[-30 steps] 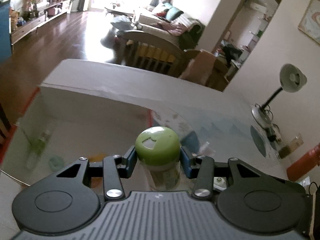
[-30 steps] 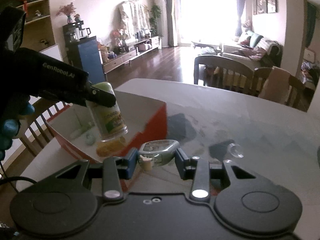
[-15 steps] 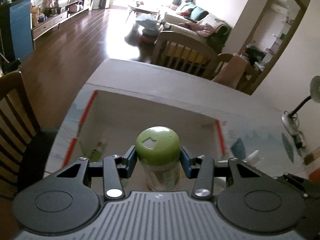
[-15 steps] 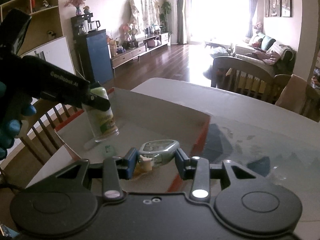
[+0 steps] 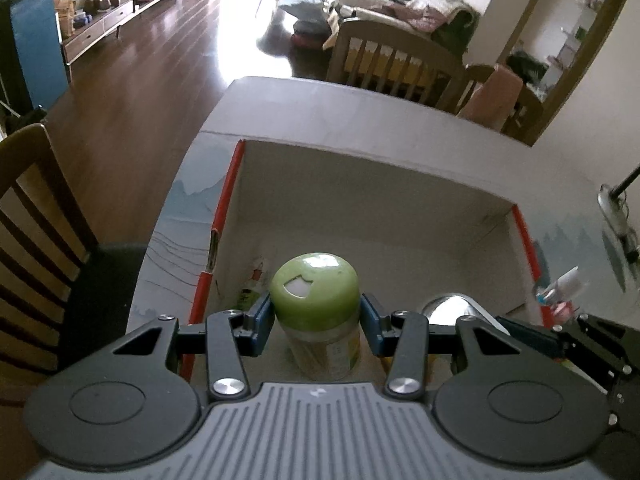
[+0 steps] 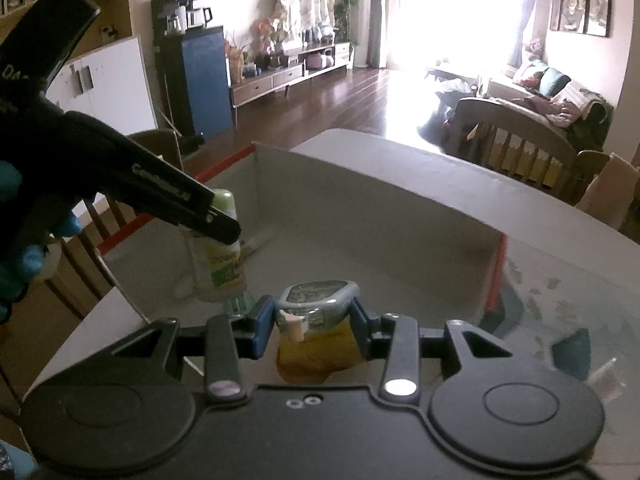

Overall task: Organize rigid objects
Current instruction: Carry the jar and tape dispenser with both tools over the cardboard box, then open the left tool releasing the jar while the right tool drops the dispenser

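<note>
My left gripper is shut on a clear jar with a green lid and holds it upright inside the red-edged cardboard box, near its left wall. The jar also shows in the right wrist view, low over the box floor. My right gripper is shut on a small grey-lidded container over the box's near side, above a yellow object. The right gripper's container shows in the left wrist view.
The box sits on a table with a patterned cover. Small items lie on the box floor. A wooden chair stands at the left, more chairs behind the table. A small tube lies right of the box.
Both grippers moved leftward and down into the box with their objects. The jar went from above the box edge to low over the floor near the left wall.
</note>
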A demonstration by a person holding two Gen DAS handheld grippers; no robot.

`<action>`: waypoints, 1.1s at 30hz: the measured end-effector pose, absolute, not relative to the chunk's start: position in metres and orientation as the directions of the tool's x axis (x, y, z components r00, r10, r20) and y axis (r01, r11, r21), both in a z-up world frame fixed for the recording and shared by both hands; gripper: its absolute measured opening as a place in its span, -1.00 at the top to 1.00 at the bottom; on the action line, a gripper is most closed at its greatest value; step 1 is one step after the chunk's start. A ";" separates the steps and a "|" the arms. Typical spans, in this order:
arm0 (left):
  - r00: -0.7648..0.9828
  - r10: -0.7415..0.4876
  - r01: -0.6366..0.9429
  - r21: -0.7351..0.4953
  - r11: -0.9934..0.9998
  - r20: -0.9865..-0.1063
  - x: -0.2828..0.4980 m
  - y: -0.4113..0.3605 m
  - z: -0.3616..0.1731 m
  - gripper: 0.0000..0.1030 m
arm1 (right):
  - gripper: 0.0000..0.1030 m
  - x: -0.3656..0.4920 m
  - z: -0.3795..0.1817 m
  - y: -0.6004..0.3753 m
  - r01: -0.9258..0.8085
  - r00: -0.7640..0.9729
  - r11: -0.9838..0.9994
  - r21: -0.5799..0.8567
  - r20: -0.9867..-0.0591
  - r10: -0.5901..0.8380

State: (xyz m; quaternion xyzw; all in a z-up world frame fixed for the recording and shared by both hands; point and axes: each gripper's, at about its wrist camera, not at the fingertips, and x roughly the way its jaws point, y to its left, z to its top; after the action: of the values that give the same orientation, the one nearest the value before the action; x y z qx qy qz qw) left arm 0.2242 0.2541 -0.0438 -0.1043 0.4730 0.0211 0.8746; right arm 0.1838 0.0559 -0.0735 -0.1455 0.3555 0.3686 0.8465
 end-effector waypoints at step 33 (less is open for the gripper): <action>0.514 0.016 -0.026 0.003 1.000 -0.858 0.280 0.242 -0.080 0.11 | 0.14 0.186 -0.093 0.071 -0.698 0.421 0.714 0.053 -0.776 0.469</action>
State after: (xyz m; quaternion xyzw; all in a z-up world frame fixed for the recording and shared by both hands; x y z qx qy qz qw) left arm 0.2796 0.2421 -0.0798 -0.0052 0.4928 0.0123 0.8700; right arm 0.1862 0.0712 -0.0926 -0.1401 0.4079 0.3510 0.8312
